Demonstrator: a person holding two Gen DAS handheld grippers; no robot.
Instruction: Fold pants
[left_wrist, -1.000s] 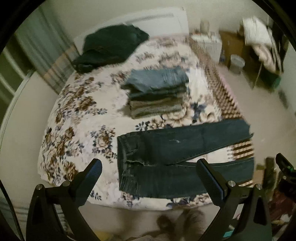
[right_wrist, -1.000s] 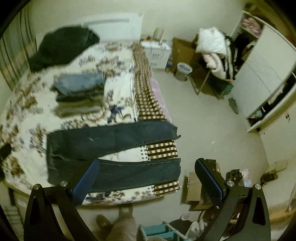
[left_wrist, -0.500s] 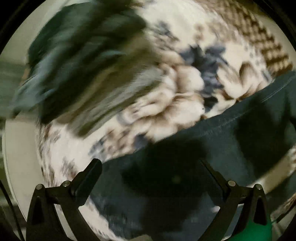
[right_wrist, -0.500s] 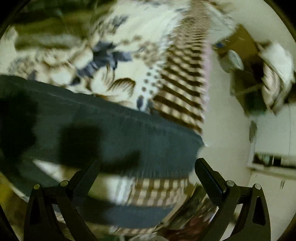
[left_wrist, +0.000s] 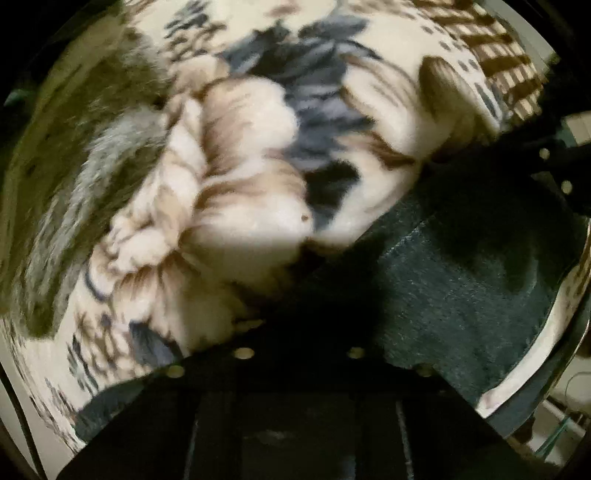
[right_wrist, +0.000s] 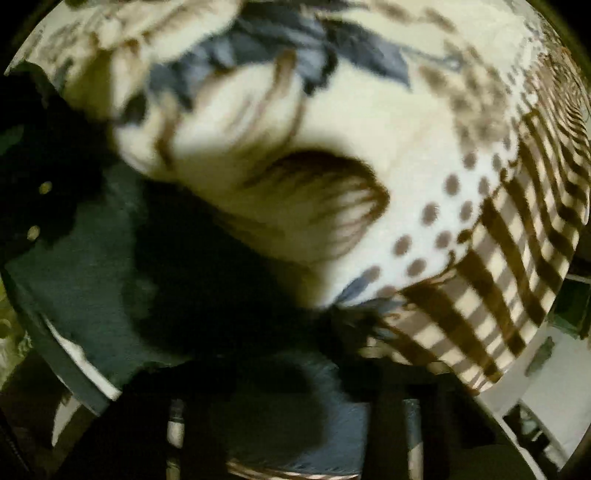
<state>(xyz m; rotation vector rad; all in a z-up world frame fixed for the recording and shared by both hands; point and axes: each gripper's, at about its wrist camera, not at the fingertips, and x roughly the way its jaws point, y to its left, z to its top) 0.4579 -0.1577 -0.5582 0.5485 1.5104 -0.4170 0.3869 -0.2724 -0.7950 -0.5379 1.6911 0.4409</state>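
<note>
The dark blue jeans (left_wrist: 461, 291) lie flat on the floral blanket (left_wrist: 236, 206), close under both cameras; both views are blurred. My left gripper (left_wrist: 295, 332) is down at the upper edge of a jeans leg, its fingers drawn together over the denim in deep shadow. My right gripper (right_wrist: 291, 350) is down on the jeans (right_wrist: 85, 291) near the leg end, by the checked border (right_wrist: 491, 306); its fingers are dark and hard to make out. The other gripper shows as a dark shape at the right edge (left_wrist: 554, 162) and the left edge (right_wrist: 40, 199).
A stack of folded olive and grey clothes (left_wrist: 74, 158) lies at the left of the left wrist view. The bed's edge runs along the checked border, with pale floor (right_wrist: 546, 398) beyond it.
Both grippers have dropped from high above the bed down onto the jeans. The left fingers, wide apart before, have come together. The right fingers also look closer.
</note>
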